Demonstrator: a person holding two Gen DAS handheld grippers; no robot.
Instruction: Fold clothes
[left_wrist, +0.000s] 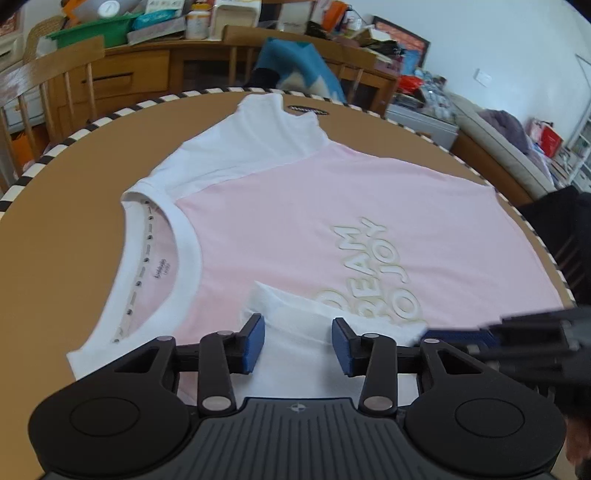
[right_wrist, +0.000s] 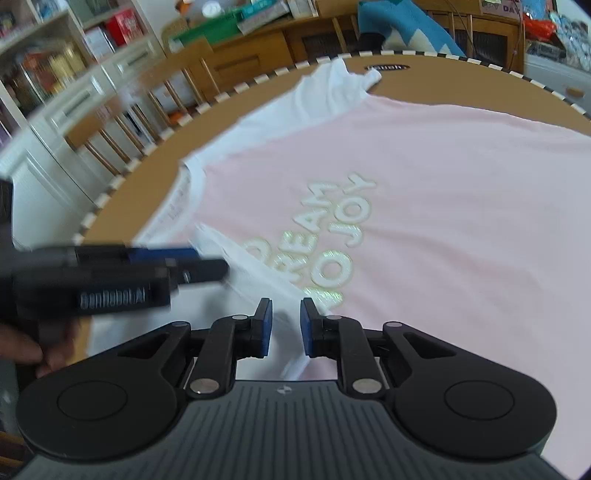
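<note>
A pink T-shirt (left_wrist: 295, 218) with white sleeves, white collar and raised lettering lies flat on a round brown table (left_wrist: 74, 229). Its near white sleeve (left_wrist: 306, 332) is folded over onto the pink front. My left gripper (left_wrist: 298, 343) is open just above that folded sleeve. My right gripper (right_wrist: 286, 328) is open with a narrow gap over the sleeve's edge (right_wrist: 258, 273); the shirt (right_wrist: 443, 206) spreads beyond it. Each gripper shows blurred in the other's view, the right one (left_wrist: 517, 332) and the left one (right_wrist: 147, 269).
The table has a black-and-white striped rim (left_wrist: 122, 110). Wooden chairs (left_wrist: 55, 85) stand behind it, one with a blue cloth (left_wrist: 295, 62). A cluttered sideboard (left_wrist: 147, 62) and shelves (right_wrist: 55, 74) lie beyond. A bed (left_wrist: 498, 147) is at the right.
</note>
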